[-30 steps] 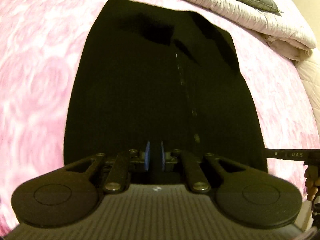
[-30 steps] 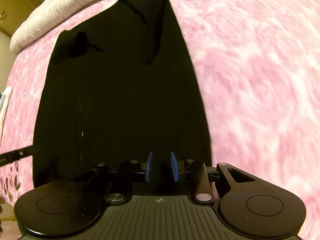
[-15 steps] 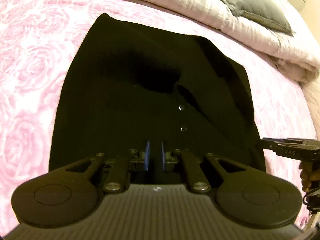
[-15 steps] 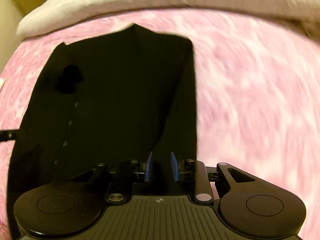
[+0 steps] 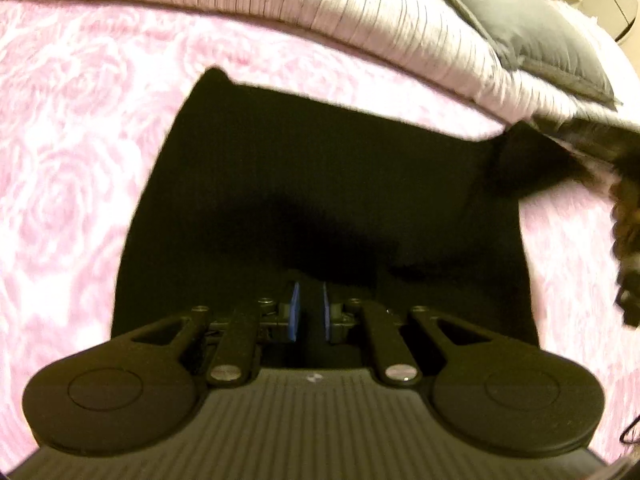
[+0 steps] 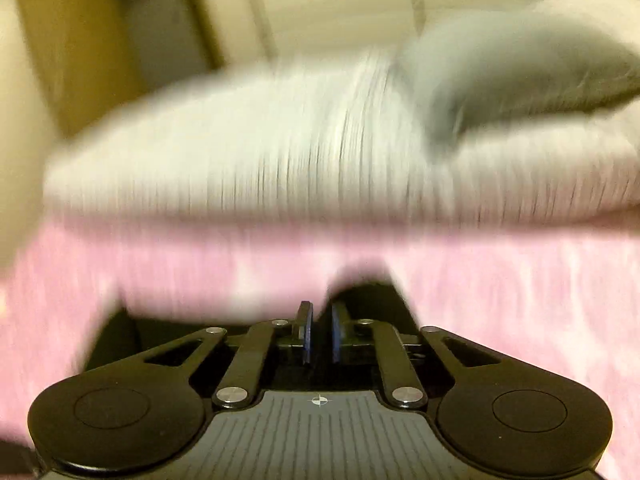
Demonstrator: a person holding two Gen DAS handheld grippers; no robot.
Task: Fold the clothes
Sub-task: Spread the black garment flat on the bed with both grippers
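Note:
A black garment (image 5: 320,180) lies spread on the pink rose blanket (image 5: 60,160). My left gripper (image 5: 309,296) is shut on its near edge, with dark cloth filling the thin gap between the blue pads. The garment's right corner (image 5: 520,160) is pulled up and away toward the blurred right hand at the frame edge. In the right wrist view my right gripper (image 6: 320,312) holds its pads slightly apart with black cloth (image 6: 372,296) bunched around them. That view is heavily blurred, and most of the garment is hidden below it.
A white striped duvet (image 5: 320,8) is heaped along the far side of the bed, with a grey pillow (image 5: 528,32) on it. The same duvet (image 6: 280,160) and pillow (image 6: 520,72) fill the right wrist view, with a pale wall behind.
Both grippers have travelled toward the duvet with the garment's near edge, so the visible black cloth is shorter. The right view has tilted up from the garment to the duvet and wall.

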